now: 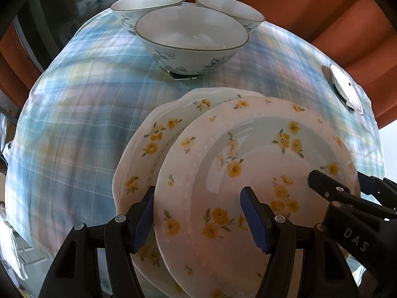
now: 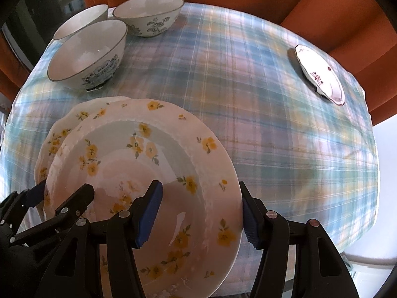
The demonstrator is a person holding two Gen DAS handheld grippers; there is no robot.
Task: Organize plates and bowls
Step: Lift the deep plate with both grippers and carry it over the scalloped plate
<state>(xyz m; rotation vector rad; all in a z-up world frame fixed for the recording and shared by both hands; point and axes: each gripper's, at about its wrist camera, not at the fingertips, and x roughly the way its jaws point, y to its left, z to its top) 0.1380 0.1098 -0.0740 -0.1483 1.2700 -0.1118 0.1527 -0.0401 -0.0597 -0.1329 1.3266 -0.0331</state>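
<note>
A deep white plate with yellow flowers (image 1: 248,149) (image 2: 139,164) sits between both grippers. It lies over a second yellow-flowered plate (image 1: 153,134) (image 2: 62,129), offset to the right; whether the two touch I cannot tell. My left gripper (image 1: 199,219) is shut on the upper plate's left rim, one pad outside the edge and one in the well. Across from it, my right gripper (image 2: 198,213) grips the right rim the same way. Three white bowls with blue flowers (image 1: 191,39) (image 2: 86,52) stand in a cluster at the table's far side.
A blue plaid tablecloth (image 1: 86,99) (image 2: 248,99) covers the round table. A small white plate with dark red marks (image 2: 320,74) (image 1: 345,87) lies near the far right edge. Orange curtains (image 1: 322,12) hang behind the table.
</note>
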